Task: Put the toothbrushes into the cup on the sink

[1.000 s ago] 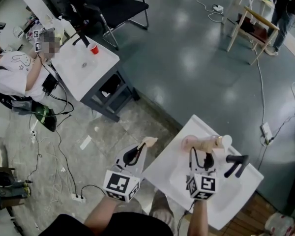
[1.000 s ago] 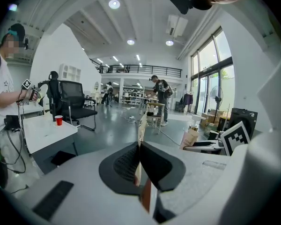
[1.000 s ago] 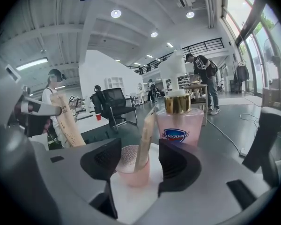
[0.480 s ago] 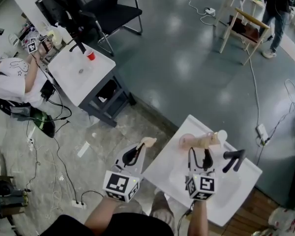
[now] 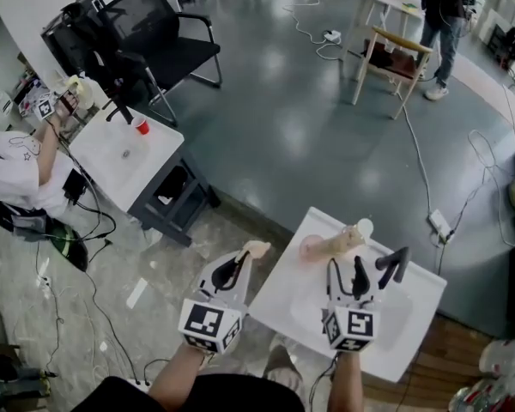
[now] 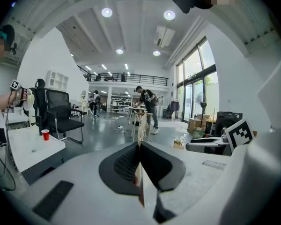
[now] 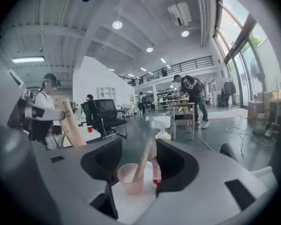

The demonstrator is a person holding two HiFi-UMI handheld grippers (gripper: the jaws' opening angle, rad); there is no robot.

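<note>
A: Left gripper (image 6: 139,146)?

B: Clamped tight on a tan-sleeved toothbrush (image 7: 69,123), which pokes out past its tips. The gripper hangs off the left edge of the sink (image 5: 279,303), over pale concrete.

A: Right gripper (image 5: 346,263)?

B: Jaws well apart, nothing gripped, held above the sink top. Ahead of its tips and clear of them stands the pink cup (image 7: 130,179), with the other toothbrush (image 7: 141,165) leaning inside. A pump bottle (image 7: 155,170) stands just beyond the cup. The black faucet (image 5: 393,266) is to that gripper's right.

A: Surface, room?

B: White sink top, bare around the cup and bottle. Past it lies a glossy grey floor (image 5: 309,118) with loose cables and a power strip (image 5: 438,224). Far to the left gripper's left is a second sink table (image 5: 112,157) carrying a red cup (image 5: 142,125). A seated person (image 5: 9,166) is beside it and a black chair (image 5: 159,45) behind. Far ahead of the right gripper, a wooden chair (image 5: 390,58) and a standing person (image 5: 438,3) at a white table.

A: Versus a second ago?

B: The head view has tilted up, so more of the far room shows. The second sink table and the seated person have slid toward the left edge. The near sink sits a bit higher in frame. Both grippers keep the same spots in frame. The left is shut on its toothbrush as before, the right is open as before, and the cup and bottle are unmoved.
</note>
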